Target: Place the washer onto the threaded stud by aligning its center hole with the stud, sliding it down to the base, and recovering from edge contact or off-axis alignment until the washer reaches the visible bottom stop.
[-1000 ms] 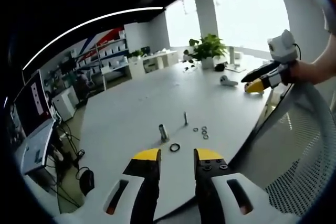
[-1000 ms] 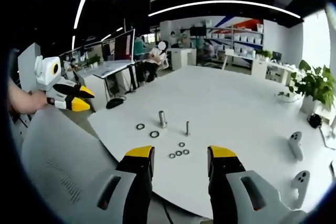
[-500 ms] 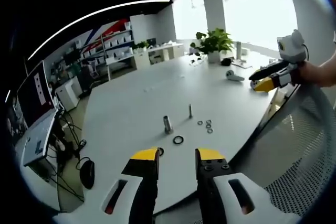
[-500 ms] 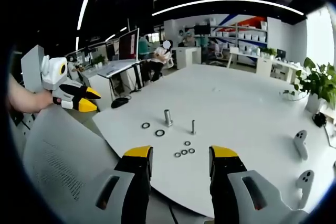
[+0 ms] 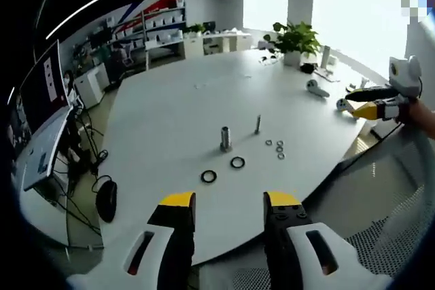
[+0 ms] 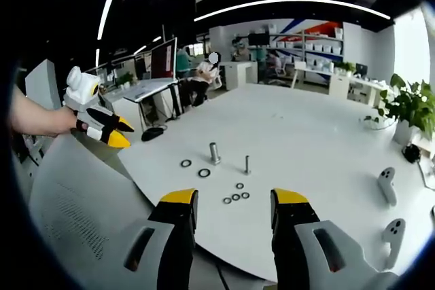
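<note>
Washers lie loose on the white desk (image 5: 170, 113): three small ones (image 6: 236, 196) in a cluster near the thin stud (image 6: 247, 164), and two larger dark rings (image 5: 237, 162) (image 5: 209, 176) beside a thicker metal post (image 5: 225, 138), five flat pieces in all, none on the stud. Stud and post both stand upright, a little apart, near the desk's near edge. The left gripper (image 5: 229, 203) hovers off the desk edge with its yellow-tipped jaws apart and nothing between them; the right gripper (image 6: 228, 200) does the same from the other side, jaws spread and empty. Two white controllers (image 6: 386, 185) (image 6: 393, 233) lie on the desk off to one side, and a potted plant (image 5: 297, 39) stands at the far end. A mesh chair back (image 6: 75, 215) sits between the person and the desk. No writing can be read.
</note>
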Action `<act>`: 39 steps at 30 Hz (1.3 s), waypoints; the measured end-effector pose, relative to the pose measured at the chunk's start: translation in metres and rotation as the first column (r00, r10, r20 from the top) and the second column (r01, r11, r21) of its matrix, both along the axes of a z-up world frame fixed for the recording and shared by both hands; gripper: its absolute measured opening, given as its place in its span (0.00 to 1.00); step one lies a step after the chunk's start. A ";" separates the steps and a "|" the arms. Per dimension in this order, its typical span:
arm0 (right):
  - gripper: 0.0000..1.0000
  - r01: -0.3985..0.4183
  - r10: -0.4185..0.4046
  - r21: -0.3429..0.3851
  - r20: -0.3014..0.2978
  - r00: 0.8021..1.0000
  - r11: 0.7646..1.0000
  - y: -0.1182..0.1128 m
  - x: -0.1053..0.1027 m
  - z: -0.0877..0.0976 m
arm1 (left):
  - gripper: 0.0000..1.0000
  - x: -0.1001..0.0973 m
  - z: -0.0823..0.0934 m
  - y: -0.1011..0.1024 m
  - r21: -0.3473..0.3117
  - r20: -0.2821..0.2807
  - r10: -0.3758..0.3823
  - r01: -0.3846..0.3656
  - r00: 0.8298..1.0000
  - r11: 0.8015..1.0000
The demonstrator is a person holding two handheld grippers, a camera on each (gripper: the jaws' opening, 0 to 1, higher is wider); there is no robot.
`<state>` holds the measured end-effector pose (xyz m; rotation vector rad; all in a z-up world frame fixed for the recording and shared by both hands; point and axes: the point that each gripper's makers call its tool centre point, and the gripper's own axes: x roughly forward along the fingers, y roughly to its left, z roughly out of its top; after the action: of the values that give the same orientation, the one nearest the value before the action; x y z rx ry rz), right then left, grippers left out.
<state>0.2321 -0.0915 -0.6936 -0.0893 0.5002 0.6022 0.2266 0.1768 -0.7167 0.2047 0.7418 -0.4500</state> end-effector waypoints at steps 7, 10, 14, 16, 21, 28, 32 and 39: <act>0.45 -0.014 0.014 0.006 0.009 1.000 1.000 0.003 0.000 0.002 | 0.37 0.032 -0.020 -0.005 0.028 -0.050 -0.041 0.043 0.998 0.999; 0.45 -0.019 0.019 -0.003 0.001 1.000 1.000 0.003 -0.001 0.000 | 0.36 0.040 -0.041 -0.008 0.076 -0.120 -0.080 0.090 0.989 0.993; 0.45 -0.018 0.018 -0.004 0.000 1.000 1.000 0.003 0.000 0.000 | 0.37 0.053 -0.076 -0.007 0.109 -0.182 -0.078 0.099 0.980 0.989; 0.45 -0.018 0.018 -0.009 -0.002 1.000 1.000 0.003 -0.001 -0.001 | 0.37 0.055 -0.090 -0.009 0.112 -0.220 -0.058 0.084 0.974 0.990; 0.45 -0.008 0.008 -0.009 -0.011 1.000 1.000 0.001 0.000 -0.002 | 0.36 0.060 -0.108 -0.012 0.137 -0.257 -0.077 0.115 0.963 0.984; 0.44 0.000 0.000 -0.008 -0.009 1.000 1.000 -0.001 0.001 -0.002 | 0.36 0.058 -0.123 -0.011 0.194 -0.338 -0.118 0.192 0.934 0.962; 0.44 0.000 0.000 -0.001 -0.005 1.000 1.000 -0.001 0.001 -0.001 | 0.36 0.066 -0.125 -0.009 0.178 -0.363 -0.083 0.156 0.928 0.972; 0.43 -0.010 0.010 -0.017 -0.014 1.000 1.000 0.000 0.000 -0.004 | 0.37 0.074 -0.134 -0.003 0.195 -0.419 -0.064 0.158 0.906 0.968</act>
<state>0.2321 -0.0916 -0.6977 -0.1035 0.5189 0.6087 0.3004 0.1735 -0.8504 0.3744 1.2026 -0.5256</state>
